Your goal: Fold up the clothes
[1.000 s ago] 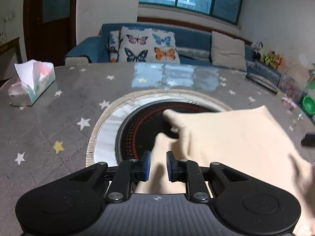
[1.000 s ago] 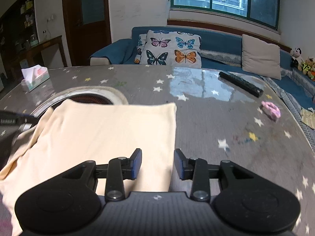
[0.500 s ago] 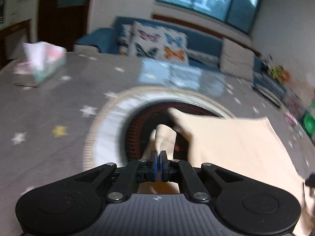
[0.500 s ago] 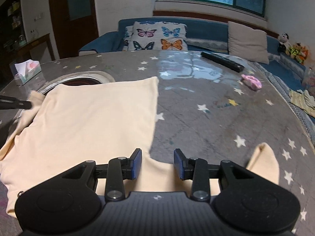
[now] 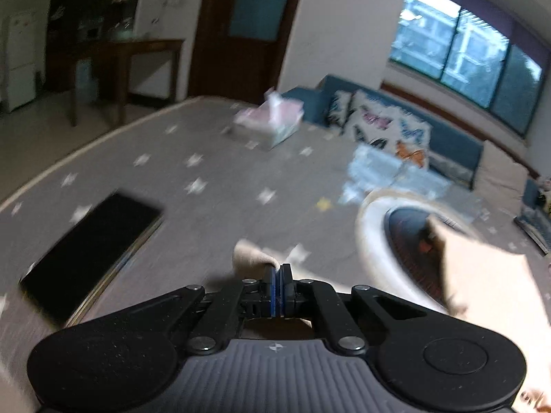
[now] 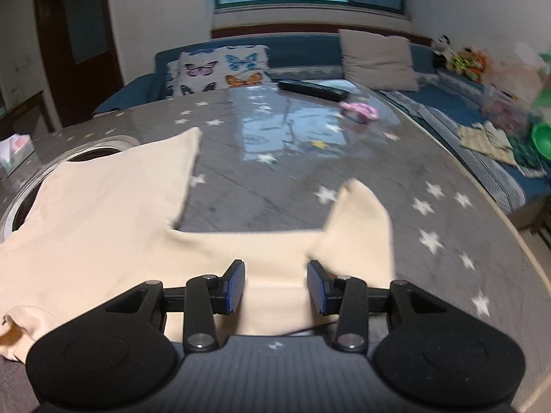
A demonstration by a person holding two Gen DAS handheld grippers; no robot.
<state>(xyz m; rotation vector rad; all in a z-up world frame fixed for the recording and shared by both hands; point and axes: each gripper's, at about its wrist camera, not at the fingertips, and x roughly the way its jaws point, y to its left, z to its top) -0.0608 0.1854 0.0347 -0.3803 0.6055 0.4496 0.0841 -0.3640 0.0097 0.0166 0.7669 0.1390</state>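
We see left tongs (image 5: 279, 284) clenched on a cream shirt (image 6: 103, 213) sleeve. Right tongs (image 6: 275, 287) are released above the shirt's near edge. Shirt lies spread on the starred tabletop (image 6: 344, 172), partly over a round inset (image 5: 375, 227).

Cream garment (image 6: 103, 213), grey tablecloth (image 6: 396, 179) with white stars, butterfly-print pillow (image 6: 220, 69), blue sofa (image 6: 303, 46)

Soft matt cream cloth garment (image 6: 103, 213) lies on a glossy, reflective star-printed table (image 6: 275, 158); black gripper (image 6: 275, 284) looks matt plastic.
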